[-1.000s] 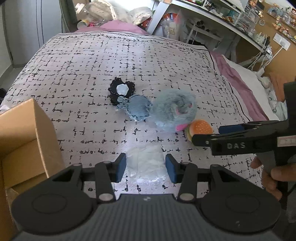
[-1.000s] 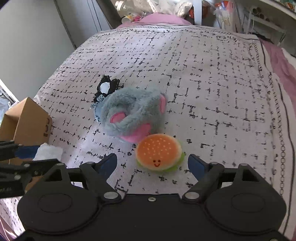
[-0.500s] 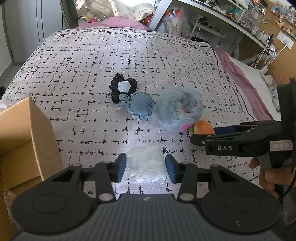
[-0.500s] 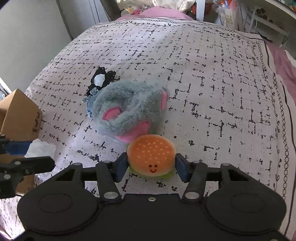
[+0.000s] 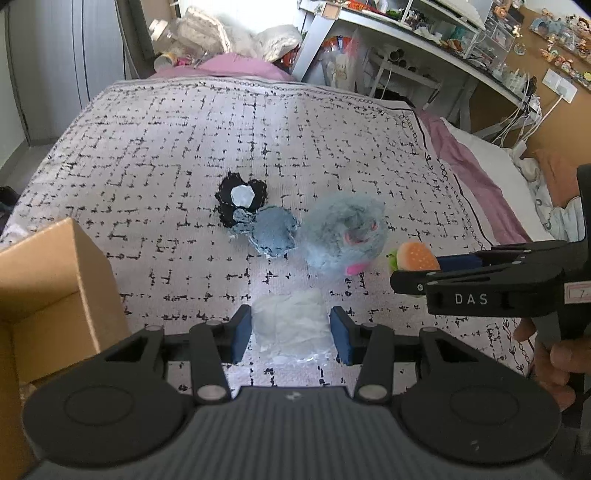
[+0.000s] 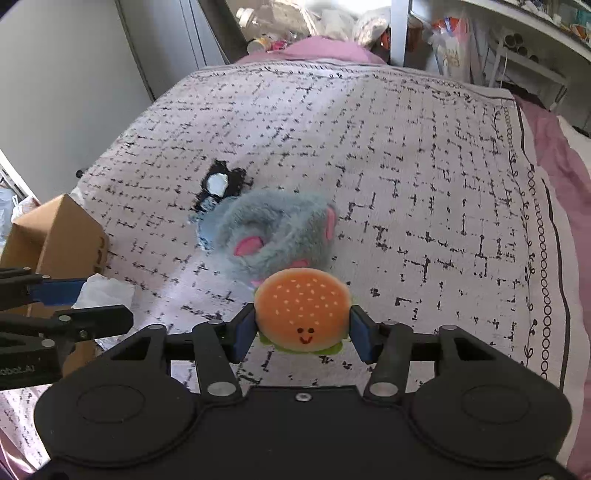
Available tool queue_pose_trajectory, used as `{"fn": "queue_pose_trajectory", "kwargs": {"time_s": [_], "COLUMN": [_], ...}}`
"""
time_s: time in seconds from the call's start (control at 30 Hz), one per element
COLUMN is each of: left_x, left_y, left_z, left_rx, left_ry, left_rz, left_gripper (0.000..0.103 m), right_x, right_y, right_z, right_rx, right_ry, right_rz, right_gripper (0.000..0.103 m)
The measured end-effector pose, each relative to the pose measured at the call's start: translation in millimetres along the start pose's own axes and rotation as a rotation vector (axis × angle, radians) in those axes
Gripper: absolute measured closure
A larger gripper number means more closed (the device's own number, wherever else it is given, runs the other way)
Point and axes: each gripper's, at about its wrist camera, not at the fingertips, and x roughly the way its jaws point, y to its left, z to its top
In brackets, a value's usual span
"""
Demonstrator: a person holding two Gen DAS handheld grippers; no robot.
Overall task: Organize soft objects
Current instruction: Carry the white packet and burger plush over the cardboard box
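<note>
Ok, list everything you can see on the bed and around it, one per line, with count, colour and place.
burger toy: 1, orange with green edge, between right gripper's pads
white wad: 1, white, between left gripper's pads
furry slipper: 1, grey-blue and pink, bed centre
denim piece: 1, blue, left of slipper
black piece: 1, black with white centre, behind denim piece
box: 1, brown cardboard, bed's left edge
bedspread: 1, white with black marks
shelves: cluttered, behind bed
left gripper: 1, black, blue pads
right gripper: 1, black, blue pads
</note>
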Motion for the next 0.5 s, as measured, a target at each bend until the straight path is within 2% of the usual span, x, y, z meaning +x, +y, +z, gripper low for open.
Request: {"fn": "queue_pose_trajectory", "kwargs": {"time_s": [0.5], "left_x": [-58], "left_y": [37], "left_z": [-2], "left_rx": [-0.038], "left_ry": [-0.086], "left_rz": [0.062], "left_gripper": [0.058], "right_x": [-35], "right_y": [51], "right_z": [11], "right_rx": [-0.044], "right_ry": [-0.074], "right_rz": [0.076], "right_gripper": [0.051]}}
